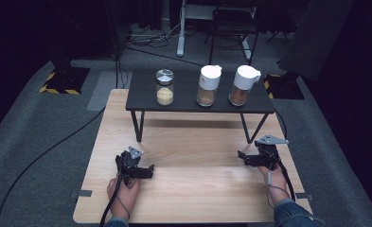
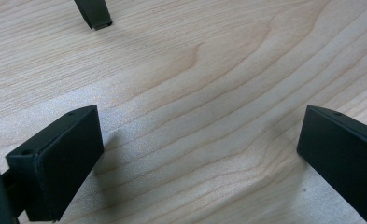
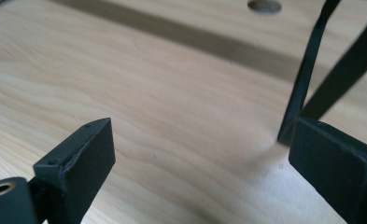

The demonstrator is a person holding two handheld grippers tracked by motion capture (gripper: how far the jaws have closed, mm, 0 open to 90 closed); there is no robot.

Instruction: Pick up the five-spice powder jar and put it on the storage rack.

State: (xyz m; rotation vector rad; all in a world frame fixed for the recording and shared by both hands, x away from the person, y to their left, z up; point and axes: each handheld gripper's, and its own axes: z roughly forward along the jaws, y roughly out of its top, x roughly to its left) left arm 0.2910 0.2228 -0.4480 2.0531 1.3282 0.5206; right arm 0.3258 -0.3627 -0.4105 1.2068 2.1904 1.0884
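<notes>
**Both grippers idle on the table, three jars waiting on the shelf**

Your left gripper (image 1: pixel 135 166) and right gripper (image 1: pixel 259 155) rest low on the wooden table (image 1: pixel 193 189), each with its jaws spread wide and nothing between them. The three jars stand upright in a row on the black shelf (image 1: pixel 141 97), which sits across the table's far half, beyond and above both grippers. On that shelf the steel-lidded jar (image 1: pixel 164 87) stands toward its left end, the white-capped jar (image 1: pixel 208 85) near its middle and a second white-capped jar (image 1: pixel 242 85) toward its right end, all apart from one another.

From the shelf, your left gripper sits closest to the steel-lidded jar, your right closest to the rightmost jar; any reach goes forward and up.

The high view gives you the jars. The left gripper view shows a shelf foot (image 2: pixel 94 14); the right gripper view shows the crossed shelf legs (image 3: pixel 312 65) just beyond its right-hand jaw.
</notes>
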